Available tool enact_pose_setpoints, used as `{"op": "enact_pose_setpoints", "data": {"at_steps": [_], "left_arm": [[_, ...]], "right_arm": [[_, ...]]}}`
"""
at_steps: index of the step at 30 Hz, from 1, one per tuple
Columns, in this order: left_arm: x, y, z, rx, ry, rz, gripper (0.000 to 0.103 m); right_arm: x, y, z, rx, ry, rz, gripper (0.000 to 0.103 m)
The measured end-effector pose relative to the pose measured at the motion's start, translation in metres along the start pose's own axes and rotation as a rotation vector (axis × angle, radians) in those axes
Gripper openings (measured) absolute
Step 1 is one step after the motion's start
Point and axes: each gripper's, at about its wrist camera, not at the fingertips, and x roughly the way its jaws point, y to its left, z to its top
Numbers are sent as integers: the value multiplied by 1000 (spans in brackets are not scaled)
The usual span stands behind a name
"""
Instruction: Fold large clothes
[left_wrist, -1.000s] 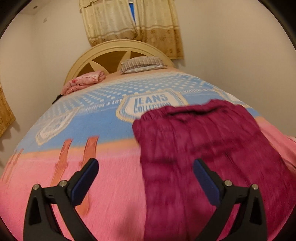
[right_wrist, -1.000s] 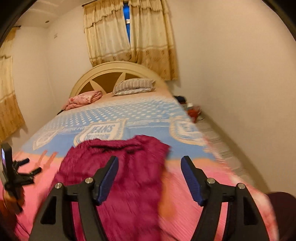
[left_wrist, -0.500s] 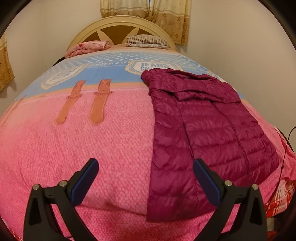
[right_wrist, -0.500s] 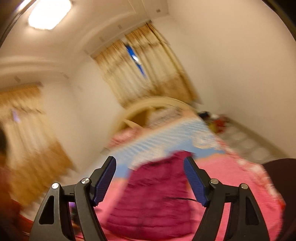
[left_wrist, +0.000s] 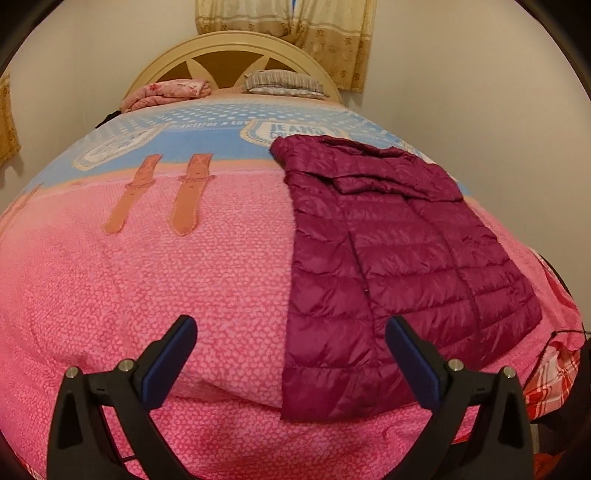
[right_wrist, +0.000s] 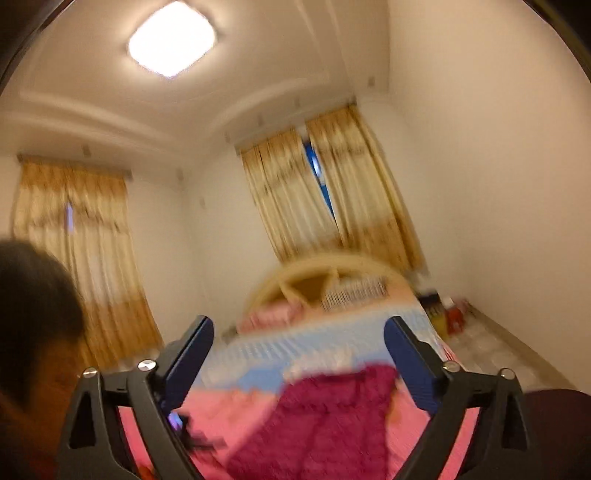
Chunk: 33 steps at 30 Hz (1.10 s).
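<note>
1. Off your left gripper's (left_wrist: 290, 354) left finger, the blanket (left_wrist: 147, 280) is a nubbly pink knit with two orange strap shapes stitched on, turning to a blue dotted band further up. Beyond it stand a folded pink quilt (left_wrist: 168, 92), a striped pillow (left_wrist: 282, 81) and an arched cream headboard (left_wrist: 229, 48).
2. Ahead and to the right of that claw lies the jacket (left_wrist: 399, 258), a magenta quilted puffer with a glossy shell and horizontal stitched channels. It is folded into a long rectangle on the blanket, its near hem between the blue pads and running past the right one.
3. Your left gripper tilts down toward the bed, released, with nothing touching either pad.
4. Your right gripper (right_wrist: 299, 354) points about level across the room. The view is motion-blurred, with the ceiling light (right_wrist: 171, 38) high above and gold curtains (right_wrist: 332, 192) straight ahead.
5. That claw is released and holds nothing. Its jaws have just been opening wider, with only air between them; the jacket (right_wrist: 332, 417) shows low behind the pads.
6. Compared with a second ago, your left view has steadied and sharpened, and the whole folded jacket now shows. Your right gripper's view has swung upward from the bed to the ceiling.
7. A dark, blurred shape sits left of the right claw; you cannot tell what it is.
</note>
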Motion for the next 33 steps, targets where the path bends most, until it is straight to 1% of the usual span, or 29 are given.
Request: {"op": "enact_pose_setpoints", "data": {"at_steps": [1, 2, 3, 5, 6, 7, 8, 10, 11, 13, 14, 15, 16, 17, 19, 22, 24, 25, 26, 27, 28, 30, 31, 33], "left_arm": [[2, 1, -3, -4, 6, 9, 103], [4, 1, -6, -5, 15, 6, 103], [7, -1, -10, -3, 28, -9, 103], [11, -6, -18, 19, 43, -19, 103], [12, -8, -20, 34, 47, -15, 103], [13, -11, -24, 50, 48, -7, 103], [15, -12, -26, 53, 51, -3, 103], [20, -10, -31, 42, 70, -5, 103], [23, -8, -34, 27, 81, -11, 103], [27, -4, -37, 7, 96, -15, 103], [29, -2, -39, -2, 101, -13, 103], [30, 0, -40, -9, 104, -8, 103], [31, 2, -41, -14, 107, -6, 103], [32, 3, -42, -20, 109, -5, 103], [32, 6, -42, -32, 107, -10, 103], [32, 6, -40, -33, 101, -6, 103], [32, 4, -38, -24, 99, -4, 103], [30, 3, -35, -19, 93, -7, 103], [28, 2, -33, -14, 87, -8, 103], [26, 1, -29, -8, 79, -5, 103], [25, 2, -27, -4, 73, -2, 103], [21, 4, -20, -4, 57, 0, 103], [19, 7, -17, -7, 51, -1, 103], [14, 11, -9, 2, 33, 11, 103]], "right_arm": [[13, -2, -6, -2, 63, -13, 94], [40, -7, -23, 2, 167, -31, 94], [59, -10, -38, 6, 236, -37, 94], [116, -25, -89, 7, 422, -77, 94], [132, -31, -109, 3, 486, -101, 94], [156, -41, -137, 3, 571, -142, 94], [173, -52, -161, 11, 633, -171, 94], [200, -76, -194, 49, 699, -196, 94], [213, -91, -212, 70, 733, -226, 94], [234, -114, -236, 83, 794, -261, 94], [245, -124, -253, 86, 838, -275, 93], [255, -131, -262, 84, 873, -284, 91], [259, -134, -272, 81, 901, -287, 84], [266, -138, -282, 81, 933, -290, 80], [267, -142, -297, 85, 955, -285, 80], [281, -140, -313, 81, 982, -252, 80], [288, -130, -317, 2, 987, -272, 79], [290, -123, -318, -42, 1005, -276, 76], [290, -117, -318, -74, 1023, -279, 52], [293, -115, -318, -63, 1048, -261, 32], [294, -115, -321, -17, 1084, -231, 17], [294, -110, -321, -26, 1113, -221, 16], [293, -108, -318, -26, 1114, -209, 13], [290, -107, -302, 63, 1091, -151, 10]]}}
